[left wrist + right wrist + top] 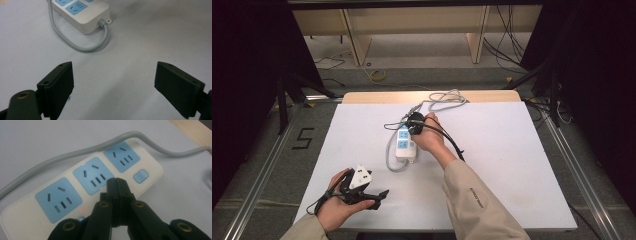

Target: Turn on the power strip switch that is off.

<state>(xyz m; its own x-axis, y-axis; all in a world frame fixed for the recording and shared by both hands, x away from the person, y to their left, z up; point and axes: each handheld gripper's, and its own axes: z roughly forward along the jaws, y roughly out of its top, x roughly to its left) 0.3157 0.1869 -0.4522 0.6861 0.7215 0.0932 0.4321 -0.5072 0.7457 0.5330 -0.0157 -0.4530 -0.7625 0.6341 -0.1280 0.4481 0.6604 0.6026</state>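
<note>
A white power strip [405, 145] with three blue sockets lies mid-table, its grey cable [388, 156] looping round its left side. My right gripper [413, 123] is shut with nothing between its jaws. Its tips [116, 181] sit on or just above the power strip [130, 162] at the edge of the middle socket; I cannot tell if they touch. Two red indicator lights [83, 209] glow beside the switches, and a blue switch button [140, 176] lies to the right. My left gripper [379, 198] rests open near the front left, jaws wide [113, 75], aimed at the strip's near end [85, 17] and the cable [85, 48].
The white table top [512, 165] has a wooden strip [372, 96] along its far edge. The grey cable coils [448, 98] at the back centre. A "5" mark [302, 138] is on the floor at the left, and loose cables lie beyond the table.
</note>
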